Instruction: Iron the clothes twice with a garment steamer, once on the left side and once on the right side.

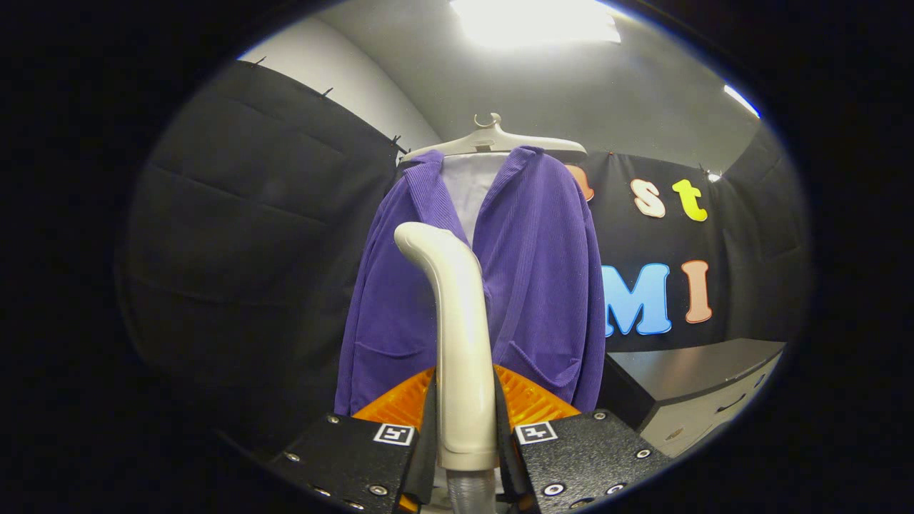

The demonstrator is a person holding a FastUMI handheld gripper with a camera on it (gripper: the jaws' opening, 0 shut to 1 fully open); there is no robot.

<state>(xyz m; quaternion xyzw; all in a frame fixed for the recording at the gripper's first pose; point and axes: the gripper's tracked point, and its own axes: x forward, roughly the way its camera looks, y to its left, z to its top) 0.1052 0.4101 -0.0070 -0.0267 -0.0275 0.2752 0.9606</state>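
Purple corduroy jacket (493, 285) hangs open on a pale hanger (493, 140) just beyond the gripper (465, 428), spread flat so steam can reach each front panel. Both fingers (428, 421) clamp the steamer's cream handle (460, 335), held upright with its curved head turned toward the cloth, near the middle.

I note the steamer (460, 335), clamped between both fingers of my gripper (464, 435), is smooth, glossy plastic, with a ribbed hose (471, 492) below it. The jacket (543, 278) ahead is ribbed, corduroy-like cloth, matt, with a smooth, paler lining (468, 189) at the neck. Its hanger (493, 141) looks like smooth plastic. The gripper housing reads as grainy, matt, with shiny metal screws (553, 489). The cabinet (703, 385) beside the jacket has a smooth, satin top.
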